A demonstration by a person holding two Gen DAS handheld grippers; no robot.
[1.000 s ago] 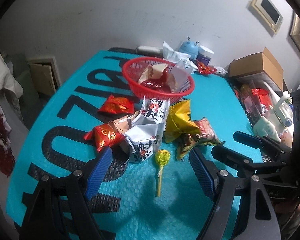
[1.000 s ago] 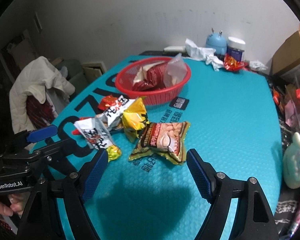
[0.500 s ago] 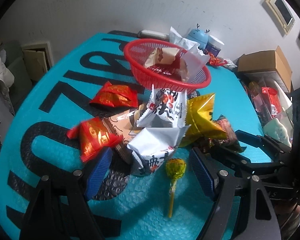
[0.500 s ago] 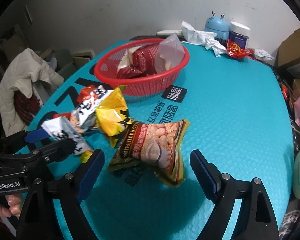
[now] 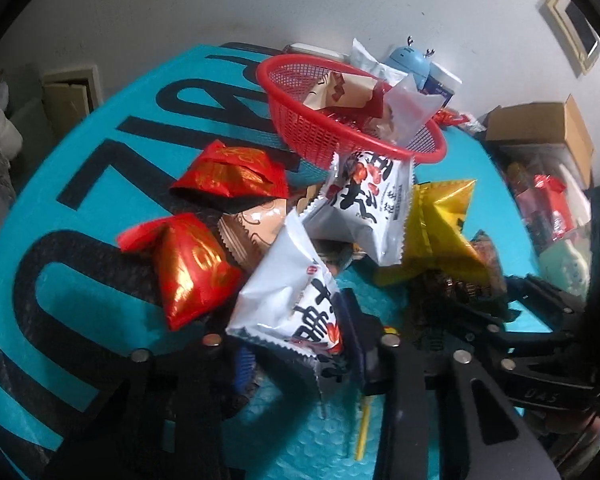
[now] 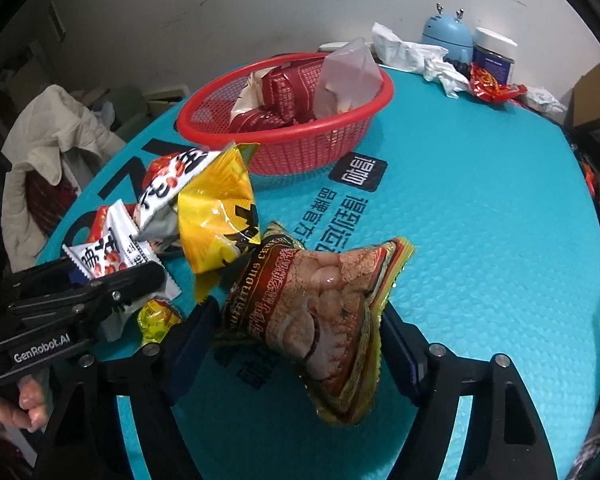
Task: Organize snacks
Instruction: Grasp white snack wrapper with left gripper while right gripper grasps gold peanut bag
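Lollipop [image 5: 363, 432] head hidden — white packet [image 5: 296, 300] covers.

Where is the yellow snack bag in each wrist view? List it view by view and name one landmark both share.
Left wrist view: the yellow snack bag lies right of centre, beside the white packets.
Right wrist view: it lies left of centre, just in front of the basket.
Shared landmark: the red basket.

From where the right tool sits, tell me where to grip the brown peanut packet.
Grip the brown peanut packet across its puffed middle, coming down from above and the near side. It lies flat between the closing jaws of the right tool; its crimped ends look too thin to hold.
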